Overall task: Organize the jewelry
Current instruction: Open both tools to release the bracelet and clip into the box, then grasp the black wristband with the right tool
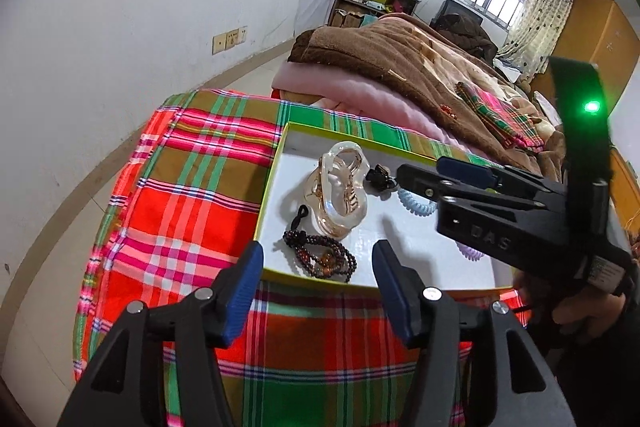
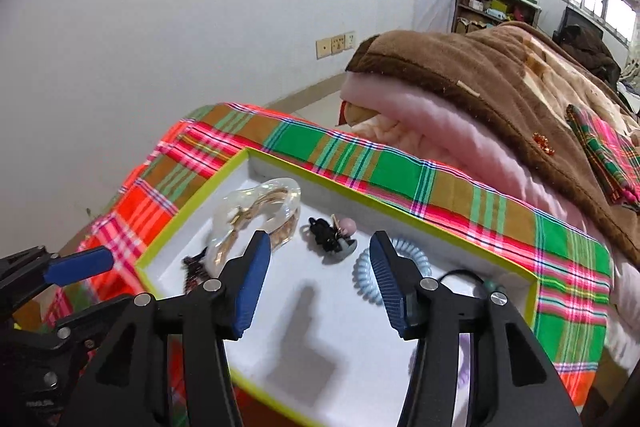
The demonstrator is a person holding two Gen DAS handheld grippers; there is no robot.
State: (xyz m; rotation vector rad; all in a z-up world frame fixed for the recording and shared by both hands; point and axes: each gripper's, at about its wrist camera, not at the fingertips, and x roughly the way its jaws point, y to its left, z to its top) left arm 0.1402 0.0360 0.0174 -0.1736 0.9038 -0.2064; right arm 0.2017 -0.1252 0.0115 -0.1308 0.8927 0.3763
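From your left wrist camera, your left tongs (image 1: 318, 287) stand wide apart and hold nothing, hovering at the near edge of the shallow box (image 1: 267, 205) with the yellow-green rim. The box sits on the plaid cloth (image 1: 188, 211) that covers the surface it rests on. Inside the box, the clear hair claw (image 1: 338, 191) lies toward the far left corner, and the dark bead bracelet (image 1: 320, 257) lies just in front of it, close to the near rim. A small black hair tie (image 1: 378, 178) sits to the right of the claw, with the pale blue coil hair tie (image 1: 416, 205) beside it. A lilac coil hair tie (image 1: 469, 251) peeks out under your right tongs (image 1: 404, 175), which reach over the box from the right (from this side you cannot tell how far they are spread). Behind the box a brown blanket (image 1: 400, 59) lies on a pink one.

From your right wrist camera, your right tongs (image 2: 320, 283) are wide apart and empty above the box (image 2: 192, 199) floor. Between the blue pads you see the black hair tie (image 2: 324, 235) with its charms, and the pale blue coil hair tie (image 2: 366, 273) lies against the right pad. The clear hair claw (image 2: 260, 215) sits at the far left, with the bead bracelet (image 2: 194, 269) just showing behind the left finger. Your left tongs (image 2: 80, 267) enter from the left edge
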